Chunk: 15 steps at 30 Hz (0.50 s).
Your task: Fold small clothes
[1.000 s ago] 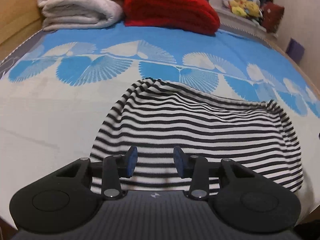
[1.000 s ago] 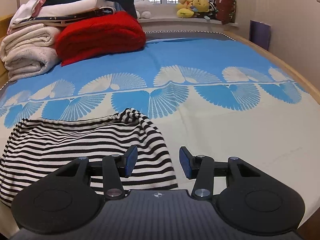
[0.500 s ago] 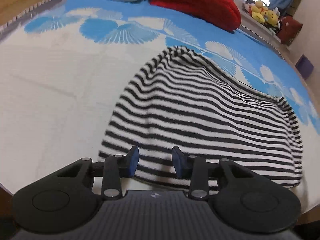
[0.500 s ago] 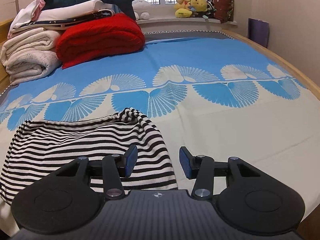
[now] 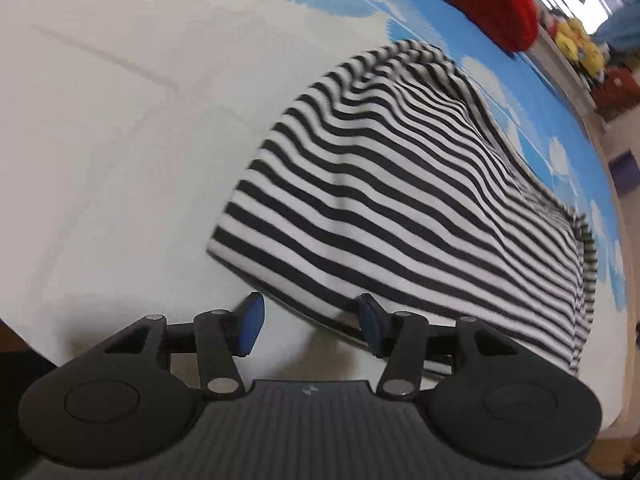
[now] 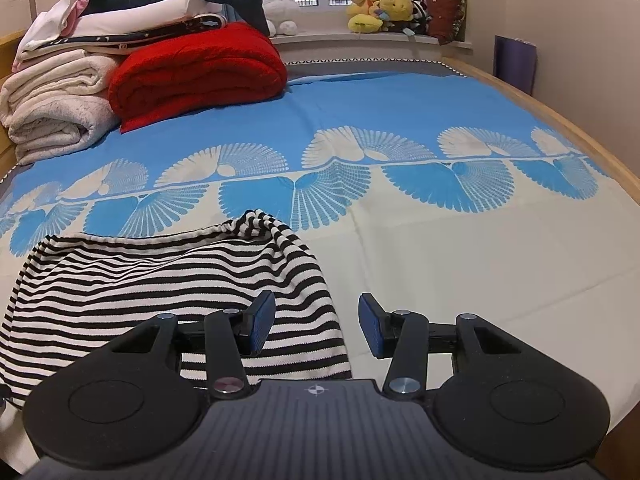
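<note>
A black-and-white striped garment lies folded on the bed; it also shows in the right wrist view. My left gripper is open and empty, tilted low over the garment's near left corner, its hem lying between the fingers. My right gripper is open and empty, over the garment's near right corner, with its left finger above the stripes and its right finger above bare sheet.
The bed has a cream and blue fan-patterned sheet. A red blanket and folded white blankets are stacked at the far left. Plush toys sit on the windowsill. The bed's wooden edge runs along the right.
My left gripper has tilted down and swung to the garment's near left corner, and its fingers have opened wider. My right gripper has hardly moved.
</note>
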Motion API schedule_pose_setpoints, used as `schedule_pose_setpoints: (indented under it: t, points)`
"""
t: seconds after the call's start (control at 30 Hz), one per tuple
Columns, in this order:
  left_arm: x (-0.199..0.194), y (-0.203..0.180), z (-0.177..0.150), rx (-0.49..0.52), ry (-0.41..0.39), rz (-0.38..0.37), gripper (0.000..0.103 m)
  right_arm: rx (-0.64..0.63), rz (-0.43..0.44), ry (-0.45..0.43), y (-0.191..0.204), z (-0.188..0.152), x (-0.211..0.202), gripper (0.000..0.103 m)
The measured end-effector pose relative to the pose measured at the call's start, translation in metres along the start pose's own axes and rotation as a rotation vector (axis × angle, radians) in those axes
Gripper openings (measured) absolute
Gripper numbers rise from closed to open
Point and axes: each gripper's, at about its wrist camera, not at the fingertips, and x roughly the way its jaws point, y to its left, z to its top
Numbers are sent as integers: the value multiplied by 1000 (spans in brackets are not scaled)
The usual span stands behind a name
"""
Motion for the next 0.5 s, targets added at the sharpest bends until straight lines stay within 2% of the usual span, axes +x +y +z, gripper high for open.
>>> schedule_pose_setpoints:
  t: [0.13, 0.5]
  points:
    - [1, 7, 5, -47, -2, -10, 58, -2, 3, -7, 0, 1, -1, 48]
    - [6, -4, 5, -29, -29, 21, 61, -4, 8, -6, 0, 2, -1, 48]
